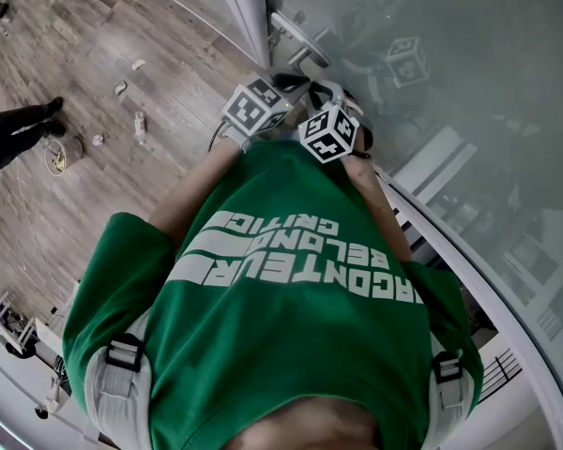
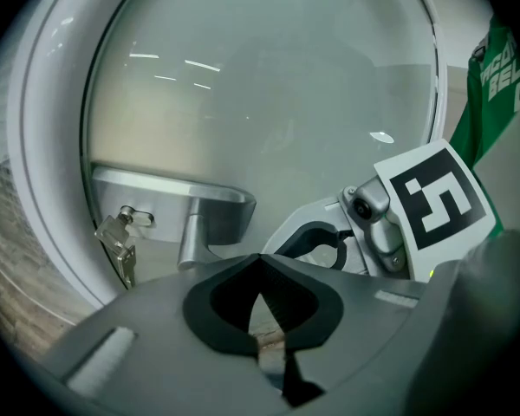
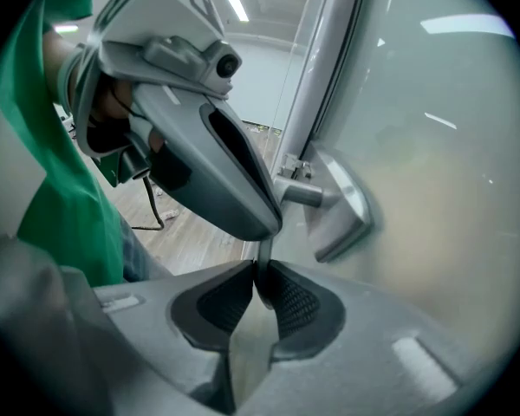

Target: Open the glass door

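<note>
The frosted glass door (image 1: 450,54) carries a silver lever handle (image 1: 300,31), seen again in the left gripper view (image 2: 199,204) and the right gripper view (image 3: 342,206). A key (image 2: 120,237) hangs in the lock under the handle. My left gripper (image 2: 260,256) is shut and empty, a little short of the handle and below it. My right gripper (image 3: 260,277) is shut too, pointing steeply down beside the door, with only a thin grey sliver showing at its tips. Both grippers sit side by side just below the handle: the left gripper (image 1: 283,82) and the right gripper (image 1: 336,94).
The white door frame (image 1: 244,7) stands left of the handle. Small litter lies on the wooden floor (image 1: 122,54). At the far left are another person's dark leg and shoe (image 1: 23,125) and a round coil (image 1: 61,153).
</note>
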`<act>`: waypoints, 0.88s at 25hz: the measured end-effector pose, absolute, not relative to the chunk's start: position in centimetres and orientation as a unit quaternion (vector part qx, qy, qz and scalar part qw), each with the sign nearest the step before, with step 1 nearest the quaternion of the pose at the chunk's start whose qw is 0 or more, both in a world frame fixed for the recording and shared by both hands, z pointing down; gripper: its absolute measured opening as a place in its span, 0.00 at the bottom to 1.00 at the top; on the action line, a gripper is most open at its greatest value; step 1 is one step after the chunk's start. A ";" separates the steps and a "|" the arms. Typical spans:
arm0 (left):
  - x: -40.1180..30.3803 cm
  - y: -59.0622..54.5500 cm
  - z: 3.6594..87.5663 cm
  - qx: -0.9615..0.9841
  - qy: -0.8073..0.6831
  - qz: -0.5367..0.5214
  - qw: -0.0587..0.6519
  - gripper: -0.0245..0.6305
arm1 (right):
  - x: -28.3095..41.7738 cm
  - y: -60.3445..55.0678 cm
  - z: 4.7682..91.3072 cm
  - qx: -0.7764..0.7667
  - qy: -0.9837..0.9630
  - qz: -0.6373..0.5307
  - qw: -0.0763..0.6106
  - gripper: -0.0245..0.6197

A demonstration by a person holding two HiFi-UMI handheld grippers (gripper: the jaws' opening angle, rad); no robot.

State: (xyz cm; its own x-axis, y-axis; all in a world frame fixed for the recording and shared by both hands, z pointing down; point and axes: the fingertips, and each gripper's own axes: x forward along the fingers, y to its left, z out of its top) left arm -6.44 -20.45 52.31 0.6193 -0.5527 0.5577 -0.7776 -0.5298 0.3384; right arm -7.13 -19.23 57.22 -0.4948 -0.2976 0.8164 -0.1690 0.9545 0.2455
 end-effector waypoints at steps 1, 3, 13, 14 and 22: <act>-6.4 -20.5 52.5 0.852 -0.390 0.196 0.288 0.06 | -7.2 -19.3 57.6 0.135 -0.862 -0.064 0.484 0.11; -6.4 -20.7 52.6 0.852 -0.390 0.196 0.288 0.06 | -7.4 -19.4 57.9 0.130 -0.864 -0.062 0.483 0.11; -7.4 -21.3 52.2 0.849 -0.390 0.192 0.300 0.06 | -9.1 -20.2 58.3 0.133 -0.874 -0.043 0.464 0.11; -7.6 -21.3 52.5 0.848 -0.393 0.192 0.300 0.06 | -9.3 -20.3 58.5 0.135 -0.875 -0.042 0.463 0.11; -7.6 -20.8 52.1 0.844 -0.409 0.182 0.297 0.06 | -8.4 -20.4 58.9 0.133 -0.880 -0.040 0.454 0.11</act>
State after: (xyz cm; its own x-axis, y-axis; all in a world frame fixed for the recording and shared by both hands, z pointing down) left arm -7.59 -20.84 52.09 0.6001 -0.5813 0.5494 -0.7974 -0.4895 0.3530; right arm -8.44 -20.35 58.89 -0.5513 -0.2708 0.7891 -0.1987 0.9613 0.1910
